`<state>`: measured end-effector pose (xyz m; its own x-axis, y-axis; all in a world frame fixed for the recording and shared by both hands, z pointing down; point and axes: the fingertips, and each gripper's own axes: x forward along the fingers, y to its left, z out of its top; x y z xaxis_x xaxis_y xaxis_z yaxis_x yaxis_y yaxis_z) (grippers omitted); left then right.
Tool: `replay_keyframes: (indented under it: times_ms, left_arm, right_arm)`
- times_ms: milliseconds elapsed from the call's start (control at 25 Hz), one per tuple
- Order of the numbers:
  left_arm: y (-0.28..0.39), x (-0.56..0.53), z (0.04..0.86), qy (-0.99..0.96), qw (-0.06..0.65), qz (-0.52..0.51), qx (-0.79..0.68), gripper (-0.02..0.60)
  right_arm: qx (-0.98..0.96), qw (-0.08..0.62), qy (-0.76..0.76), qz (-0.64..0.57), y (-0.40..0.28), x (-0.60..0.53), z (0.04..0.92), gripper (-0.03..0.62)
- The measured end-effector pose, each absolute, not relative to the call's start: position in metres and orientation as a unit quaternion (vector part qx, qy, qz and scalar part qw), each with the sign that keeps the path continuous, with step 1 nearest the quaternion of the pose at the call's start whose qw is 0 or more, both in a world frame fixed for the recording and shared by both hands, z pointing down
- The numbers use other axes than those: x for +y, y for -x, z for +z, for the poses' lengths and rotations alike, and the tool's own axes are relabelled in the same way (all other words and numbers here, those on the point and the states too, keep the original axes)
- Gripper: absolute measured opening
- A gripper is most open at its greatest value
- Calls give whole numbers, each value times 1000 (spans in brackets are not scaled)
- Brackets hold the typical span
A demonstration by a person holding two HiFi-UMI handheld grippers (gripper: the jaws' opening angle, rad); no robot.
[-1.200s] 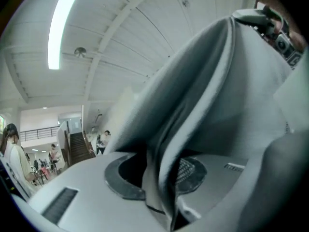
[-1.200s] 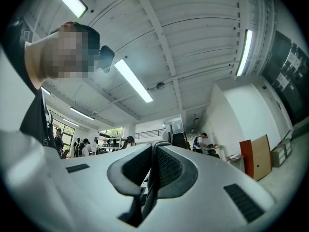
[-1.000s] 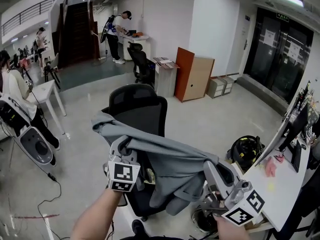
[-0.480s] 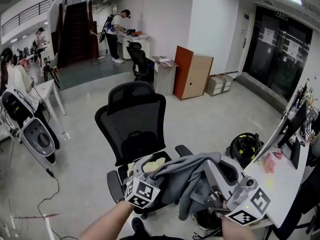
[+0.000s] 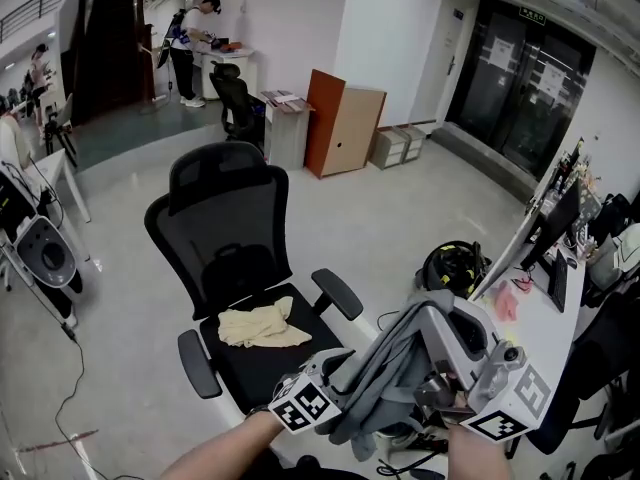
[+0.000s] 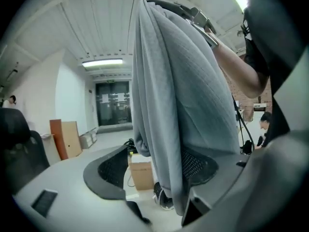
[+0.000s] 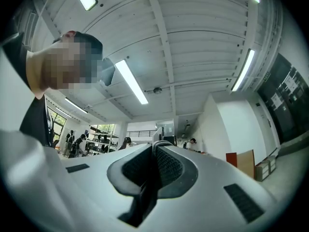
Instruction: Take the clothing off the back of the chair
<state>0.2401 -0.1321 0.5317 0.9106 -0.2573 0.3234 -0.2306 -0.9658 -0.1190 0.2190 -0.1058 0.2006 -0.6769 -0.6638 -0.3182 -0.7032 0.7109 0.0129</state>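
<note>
The grey clothing (image 5: 385, 388) is off the black mesh chair (image 5: 225, 223) and hangs in a bunch at the lower right of the head view. My right gripper (image 5: 428, 316) is shut on its top fold; a thin grey edge shows between the closed pads in the right gripper view (image 7: 155, 151). My left gripper (image 5: 343, 365) sits low beside the hanging cloth, jaws open. In the left gripper view the clothing (image 6: 178, 81) drapes down in front of that gripper (image 6: 154, 166), passing between the wide pads without being pinched. The chair's backrest is bare.
A cream cloth (image 5: 262, 325) lies on the chair's seat. A white desk (image 5: 540, 343) with a monitor runs along the right. A black and yellow helmet (image 5: 455, 266) sits on the floor. An orange cabinet (image 5: 345, 123) and a second chair (image 5: 238, 103) stand further back.
The grey clothing came off the chair's backrest and down to the right. My left gripper let go of it and swung low; it now hangs from the right gripper alone.
</note>
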Motion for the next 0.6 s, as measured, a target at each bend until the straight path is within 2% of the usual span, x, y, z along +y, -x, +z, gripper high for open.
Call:
replay_keyframes:
  times_ms: [160, 360, 600]
  left_arm:
    - [-258, -118, 537, 984, -1, -151, 96, 304]
    - [-251, -108, 536, 985, -10, -144, 91, 304]
    - [-225, -108, 568, 974, -17, -185, 130, 315]
  right_arm:
    - [903, 149, 395, 77, -237, -98, 193, 32]
    - [888, 153, 428, 69, -258, -101, 195, 32]
    - [905, 162, 386, 76, -238, -90, 182, 32]
